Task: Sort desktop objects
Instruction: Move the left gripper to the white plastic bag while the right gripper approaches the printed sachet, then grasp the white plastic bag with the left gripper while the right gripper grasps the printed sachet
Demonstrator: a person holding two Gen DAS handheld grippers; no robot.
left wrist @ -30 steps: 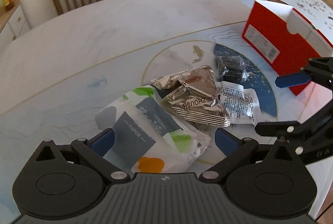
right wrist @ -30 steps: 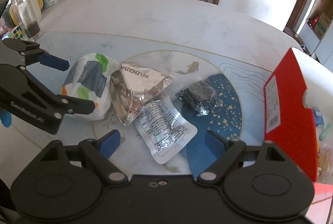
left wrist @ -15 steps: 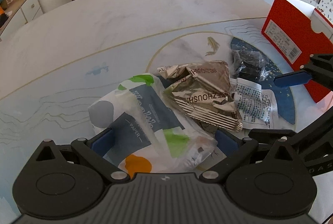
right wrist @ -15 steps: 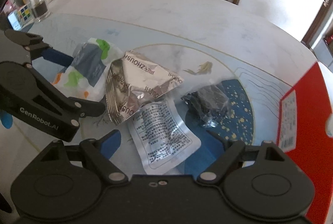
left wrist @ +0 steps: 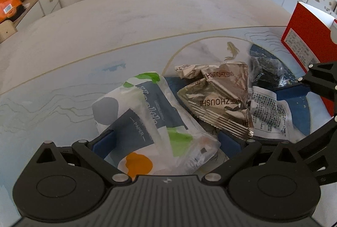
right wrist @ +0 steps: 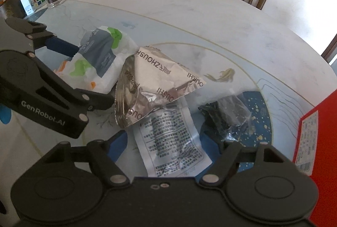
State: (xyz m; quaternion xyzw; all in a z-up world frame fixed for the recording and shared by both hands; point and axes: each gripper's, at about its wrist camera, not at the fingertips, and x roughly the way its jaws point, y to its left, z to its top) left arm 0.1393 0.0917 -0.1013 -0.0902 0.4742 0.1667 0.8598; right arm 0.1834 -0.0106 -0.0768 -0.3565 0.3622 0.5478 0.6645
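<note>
The right gripper has just been narrowing but stands wide astride the white printed sachet, whose long axis runs toward 12 o'clock. The left gripper, also wide, straddles the tissue pack; the silver foil packet lies between them.
</note>
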